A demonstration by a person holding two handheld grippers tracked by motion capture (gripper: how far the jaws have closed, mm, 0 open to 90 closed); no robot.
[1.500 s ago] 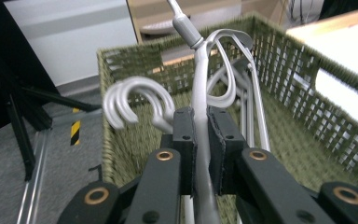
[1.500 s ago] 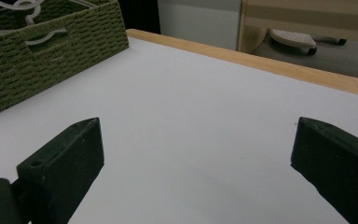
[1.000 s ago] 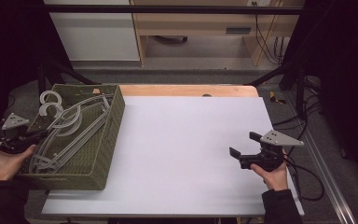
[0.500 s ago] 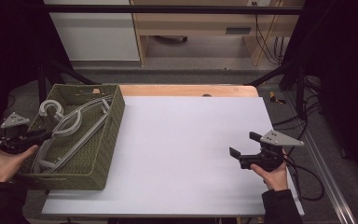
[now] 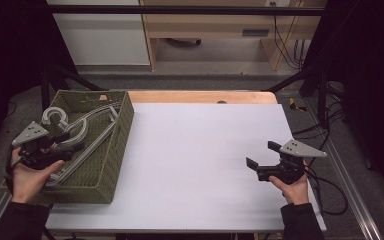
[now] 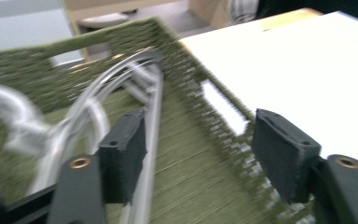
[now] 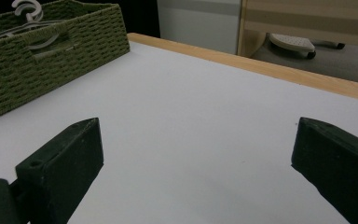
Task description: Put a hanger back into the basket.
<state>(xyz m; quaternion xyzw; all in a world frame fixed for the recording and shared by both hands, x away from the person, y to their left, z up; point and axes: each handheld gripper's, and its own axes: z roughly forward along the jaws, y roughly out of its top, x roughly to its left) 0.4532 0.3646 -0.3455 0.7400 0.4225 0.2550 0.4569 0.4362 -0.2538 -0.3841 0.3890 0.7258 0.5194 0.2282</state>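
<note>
Left gripper [image 6: 200,154], jaws just opening with nothing between them, hangs over the hangers [image 5: 87,132] in the basket [image 5: 115,150]; right gripper [image 5: 262,159] gapes wide, empty. No writing is readable.

The basket [image 6: 205,135] under the left gripper's [image 6: 200,154] jaws is coarse, matt olive weave, and the hangers [image 6: 88,116] in it look like smooth, pale grey plastic (slightly glossy). Ahead of the right gripper's [image 7: 196,163] matt black jaws, the table [image 7: 205,121] is smooth matt white, edged in bare wood.

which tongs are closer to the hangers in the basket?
Left. The left tongs hang over the hangers in the green basket, jaws open; the right tongs sit far across the table.
</note>
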